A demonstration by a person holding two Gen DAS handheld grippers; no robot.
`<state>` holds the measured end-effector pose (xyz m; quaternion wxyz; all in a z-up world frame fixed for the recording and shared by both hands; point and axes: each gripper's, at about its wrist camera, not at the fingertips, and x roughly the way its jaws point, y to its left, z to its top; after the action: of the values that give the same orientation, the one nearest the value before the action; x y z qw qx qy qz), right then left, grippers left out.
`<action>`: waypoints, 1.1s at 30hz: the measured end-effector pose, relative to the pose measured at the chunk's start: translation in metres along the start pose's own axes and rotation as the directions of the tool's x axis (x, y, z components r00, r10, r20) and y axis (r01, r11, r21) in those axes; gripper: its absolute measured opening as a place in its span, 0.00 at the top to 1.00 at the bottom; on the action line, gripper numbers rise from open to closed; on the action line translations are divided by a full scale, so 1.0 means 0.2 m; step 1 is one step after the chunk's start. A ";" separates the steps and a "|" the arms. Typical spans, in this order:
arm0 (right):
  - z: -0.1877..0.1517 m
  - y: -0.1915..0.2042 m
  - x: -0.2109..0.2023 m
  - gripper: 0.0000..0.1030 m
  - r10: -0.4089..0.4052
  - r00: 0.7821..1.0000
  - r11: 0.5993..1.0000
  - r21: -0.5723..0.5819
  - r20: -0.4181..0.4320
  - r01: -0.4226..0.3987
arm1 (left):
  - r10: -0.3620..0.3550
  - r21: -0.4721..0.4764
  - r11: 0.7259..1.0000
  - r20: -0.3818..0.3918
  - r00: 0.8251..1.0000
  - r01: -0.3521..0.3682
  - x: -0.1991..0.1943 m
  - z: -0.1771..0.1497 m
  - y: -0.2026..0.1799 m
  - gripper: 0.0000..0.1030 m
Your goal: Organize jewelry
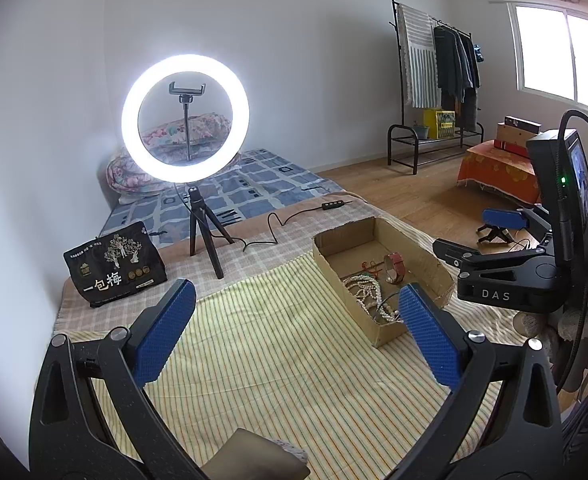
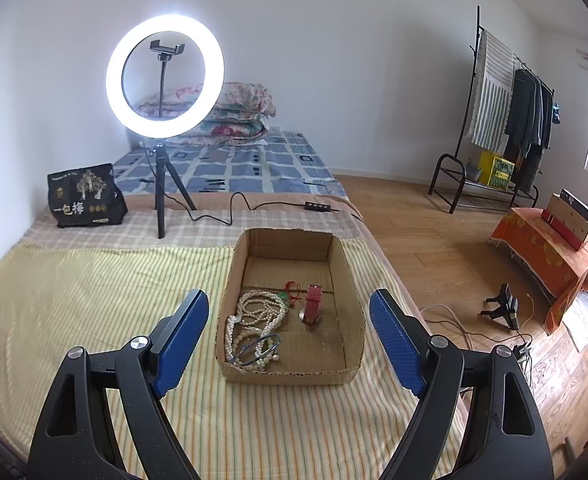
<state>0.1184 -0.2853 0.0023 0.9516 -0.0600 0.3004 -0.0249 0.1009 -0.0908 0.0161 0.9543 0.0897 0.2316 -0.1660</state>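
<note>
Both spread wide, grasping nothing: left tool (image 1: 296, 302) and right tool (image 2: 290, 312) above striped bedspread (image 2: 94, 288), near cardboard box (image 2: 348, 280) of pearls (image 2: 254, 316).

A lit ring light (image 2: 165, 76) on a black tripod (image 2: 162, 192) is set at the far left of the bed, its cable (image 2: 230, 210) laid rightward to a small controller (image 2: 318, 207). A black snack bag (image 2: 86, 196) is propped left of the tripod. Folded floral quilts (image 2: 234, 116) are stacked by the far wall. A clothes rack (image 2: 506, 120) is placed far right, with an orange-covered stand (image 2: 546, 264) nearer.
</note>
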 end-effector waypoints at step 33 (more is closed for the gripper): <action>-0.01 -0.01 0.01 0.20 -0.003 1.000 1.000 0.004 -0.008 0.003 | -0.001 0.003 1.000 0.003 1.000 0.001 -0.01 0.01 -0.02 0.00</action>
<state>0.1189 -0.2871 0.0002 0.9505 -0.0585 0.3040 -0.0272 0.0993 -0.0944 0.0186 0.9545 0.0908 0.2298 -0.1669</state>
